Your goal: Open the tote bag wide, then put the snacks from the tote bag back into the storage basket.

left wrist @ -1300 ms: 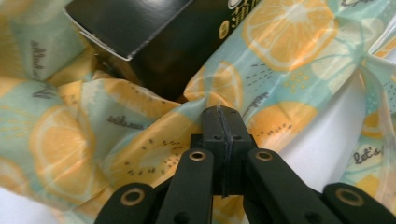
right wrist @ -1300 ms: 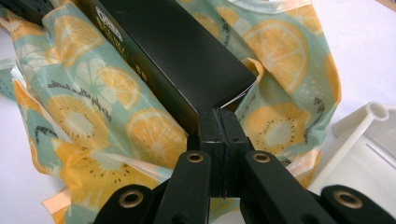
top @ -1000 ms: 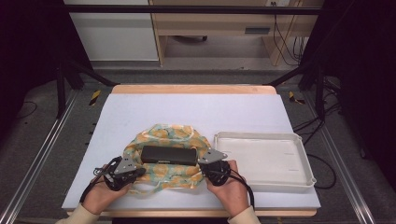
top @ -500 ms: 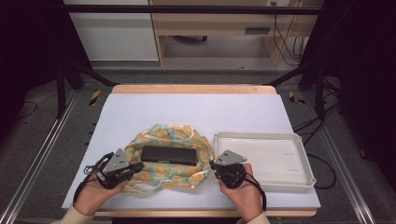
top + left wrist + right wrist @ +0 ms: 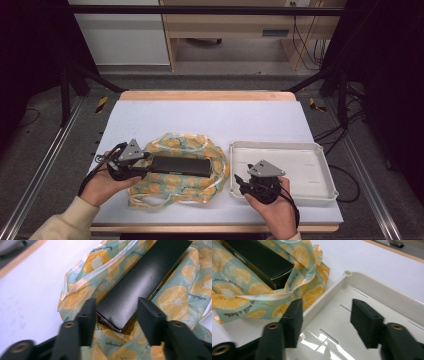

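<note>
Black box is lying on the lemon-print cloth, centre-left of the white table. Left gripper is straddling its end, jaws just opening, not pinching. Right gripper is hovering over the tray, jaws just opening, nothing between them.

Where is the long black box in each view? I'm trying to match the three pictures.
High view: black box left of centre, lying on the fruit-print bag.
Left gripper view: black box runs from centre to upper right, its near end between the open jaws.
Right gripper view: black box at upper left.
Shared landmark: the fruit-print bag.
</note>
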